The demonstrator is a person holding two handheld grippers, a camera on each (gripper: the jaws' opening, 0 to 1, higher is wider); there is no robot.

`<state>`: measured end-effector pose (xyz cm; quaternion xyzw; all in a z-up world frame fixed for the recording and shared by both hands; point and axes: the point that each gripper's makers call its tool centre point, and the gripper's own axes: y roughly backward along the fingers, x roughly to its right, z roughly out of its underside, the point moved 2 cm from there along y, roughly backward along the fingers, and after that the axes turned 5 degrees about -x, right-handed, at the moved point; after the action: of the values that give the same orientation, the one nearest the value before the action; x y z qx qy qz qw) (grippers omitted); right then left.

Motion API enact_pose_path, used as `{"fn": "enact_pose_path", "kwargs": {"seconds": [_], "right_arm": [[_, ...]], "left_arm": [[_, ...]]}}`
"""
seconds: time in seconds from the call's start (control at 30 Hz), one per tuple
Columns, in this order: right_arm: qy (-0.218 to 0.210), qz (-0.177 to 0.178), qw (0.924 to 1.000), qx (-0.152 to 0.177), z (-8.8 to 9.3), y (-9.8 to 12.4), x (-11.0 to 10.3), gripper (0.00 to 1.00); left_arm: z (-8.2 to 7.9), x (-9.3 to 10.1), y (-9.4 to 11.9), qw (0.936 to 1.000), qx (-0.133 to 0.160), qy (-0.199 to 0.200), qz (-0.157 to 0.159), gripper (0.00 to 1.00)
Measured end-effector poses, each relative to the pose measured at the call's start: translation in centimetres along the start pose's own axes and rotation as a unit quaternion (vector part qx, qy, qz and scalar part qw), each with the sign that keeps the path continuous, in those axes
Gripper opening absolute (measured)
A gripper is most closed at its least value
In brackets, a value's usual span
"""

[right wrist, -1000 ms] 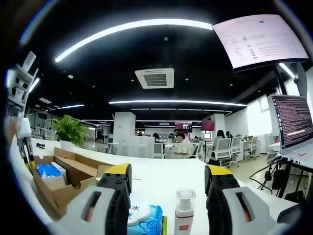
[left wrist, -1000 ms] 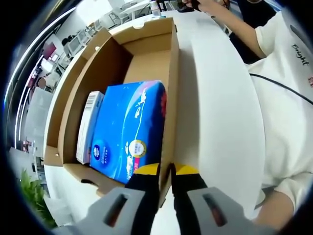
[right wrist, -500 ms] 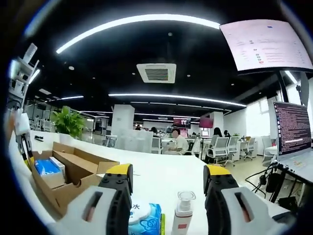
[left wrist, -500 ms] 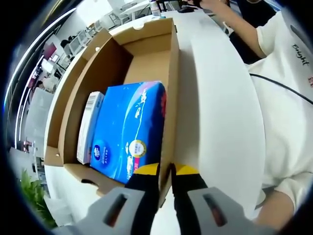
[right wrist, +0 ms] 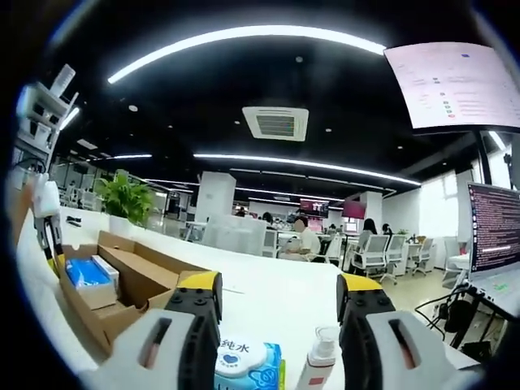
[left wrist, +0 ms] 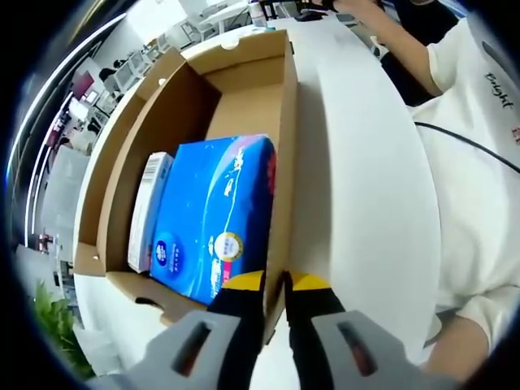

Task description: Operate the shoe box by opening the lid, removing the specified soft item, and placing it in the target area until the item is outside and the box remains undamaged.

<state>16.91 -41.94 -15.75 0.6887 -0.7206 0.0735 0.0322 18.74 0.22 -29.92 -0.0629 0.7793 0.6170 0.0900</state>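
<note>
Left gripper view: the left gripper [left wrist: 275,299] has its jaws clenched on the near wall of the open box [left wrist: 286,122]. Inside lies a blue tissue pack [left wrist: 215,215], with a white carton [left wrist: 146,210] beside it; the box rests on a white table [left wrist: 357,187]. Right gripper view: the right gripper [right wrist: 279,302] hangs with jaws released and spread, above a wipes pack [right wrist: 248,364] and a bottle [right wrist: 319,366]. Farther left sits the box [right wrist: 122,280].
</note>
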Motion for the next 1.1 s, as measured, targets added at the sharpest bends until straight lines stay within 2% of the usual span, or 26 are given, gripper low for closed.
{"fn": "enact_pose_path", "kwargs": {"seconds": [0.37, 1.1], "right_arm": [[0.006, -0.016, 0.9998, -0.002, -0.2, -0.2, -0.9, 0.57], [0.041, -0.073, 0.9965, 0.002, -1.1, -1.1, -5.1, 0.54]], "left_arm": [[0.0, 0.0, 0.0, 1.0000, 0.002, -0.003, -0.002, 0.09], [0.0, 0.1, 0.0, 1.0000, 0.004, -0.005, -0.005, 0.09]]}}
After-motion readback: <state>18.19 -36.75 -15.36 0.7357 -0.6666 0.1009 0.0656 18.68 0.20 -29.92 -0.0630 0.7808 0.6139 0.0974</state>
